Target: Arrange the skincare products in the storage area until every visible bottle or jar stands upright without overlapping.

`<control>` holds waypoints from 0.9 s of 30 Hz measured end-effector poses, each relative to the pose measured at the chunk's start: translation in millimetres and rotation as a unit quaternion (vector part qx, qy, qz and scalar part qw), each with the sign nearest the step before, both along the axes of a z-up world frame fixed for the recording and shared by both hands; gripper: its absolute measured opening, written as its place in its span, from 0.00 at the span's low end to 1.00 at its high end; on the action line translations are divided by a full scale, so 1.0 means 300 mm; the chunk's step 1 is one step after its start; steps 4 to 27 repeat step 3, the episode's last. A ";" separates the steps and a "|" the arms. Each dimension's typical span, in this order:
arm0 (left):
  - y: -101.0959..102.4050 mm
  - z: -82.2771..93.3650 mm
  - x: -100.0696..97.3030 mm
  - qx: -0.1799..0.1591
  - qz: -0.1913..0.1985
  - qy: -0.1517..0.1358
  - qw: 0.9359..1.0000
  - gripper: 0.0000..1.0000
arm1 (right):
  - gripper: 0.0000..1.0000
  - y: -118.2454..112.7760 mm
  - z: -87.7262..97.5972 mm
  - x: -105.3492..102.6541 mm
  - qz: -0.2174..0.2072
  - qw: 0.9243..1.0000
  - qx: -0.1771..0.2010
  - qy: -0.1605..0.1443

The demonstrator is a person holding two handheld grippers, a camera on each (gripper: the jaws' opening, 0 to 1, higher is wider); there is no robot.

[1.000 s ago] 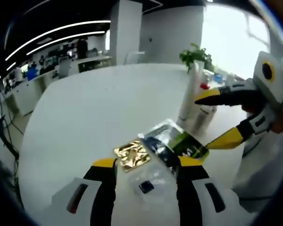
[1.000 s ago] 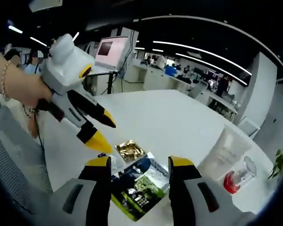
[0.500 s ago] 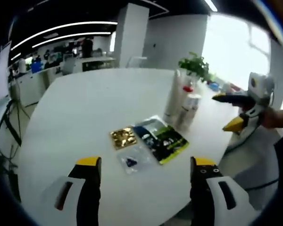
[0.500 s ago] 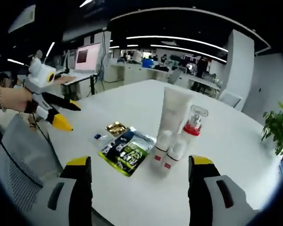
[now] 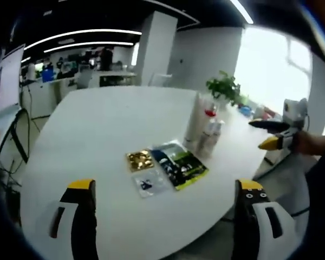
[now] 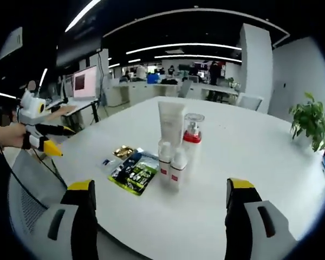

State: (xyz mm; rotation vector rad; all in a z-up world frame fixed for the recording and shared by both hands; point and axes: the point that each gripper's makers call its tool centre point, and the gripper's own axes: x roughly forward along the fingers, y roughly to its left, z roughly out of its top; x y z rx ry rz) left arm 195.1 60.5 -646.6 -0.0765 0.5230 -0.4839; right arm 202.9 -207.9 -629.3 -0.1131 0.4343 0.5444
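A white tube (image 6: 170, 123), a clear pump bottle with a red base (image 6: 192, 135) and two small white bottles (image 6: 164, 157) stand upright in a tight cluster on the round white table (image 6: 249, 157). Beside them lie a dark-green sachet (image 6: 132, 170), a gold sachet (image 6: 123, 151) and a small clear sachet (image 6: 109, 161). The same tube (image 5: 194, 116), small bottles (image 5: 206, 142) and sachets (image 5: 179, 165) show in the left gripper view. My left gripper (image 5: 164, 185) and right gripper (image 6: 160, 187) are open and empty, well back from the table. The left gripper (image 6: 43, 140) and right gripper (image 5: 272, 134) each show in the other's view.
A potted plant (image 5: 225, 86) stands at the table's far side. A mesh chair back (image 6: 27, 211) sits near the table's edge. Desks with a monitor (image 6: 82, 81) and a white pillar (image 6: 255, 65) lie beyond. A hand (image 5: 309, 142) holds the right gripper.
Both grippers have drawn back from the sachets and off the table, and their jaws have spread wider. The products have not moved.
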 end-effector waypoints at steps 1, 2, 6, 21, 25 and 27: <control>0.002 0.003 -0.002 0.002 0.000 -0.005 1.000 0.99 | 1.00 0.003 0.001 -0.002 0.001 1.000 0.008 -0.003; -0.003 0.006 -0.004 0.002 -0.002 -0.009 1.000 0.99 | 1.00 0.002 -0.005 -0.003 0.001 1.000 0.015 -0.004; -0.006 0.007 -0.003 0.003 -0.001 -0.009 1.000 0.99 | 1.00 0.000 -0.012 -0.005 -0.001 1.000 0.016 -0.005; -0.006 0.007 -0.003 0.003 -0.001 -0.009 1.000 0.99 | 1.00 0.000 -0.012 -0.005 -0.001 1.000 0.016 -0.005; -0.006 0.007 -0.003 0.003 -0.001 -0.009 1.000 0.99 | 1.00 0.000 -0.012 -0.005 -0.001 1.000 0.016 -0.005; -0.006 0.007 -0.003 0.003 -0.001 -0.009 1.000 0.99 | 1.00 0.000 -0.012 -0.005 -0.001 1.000 0.016 -0.005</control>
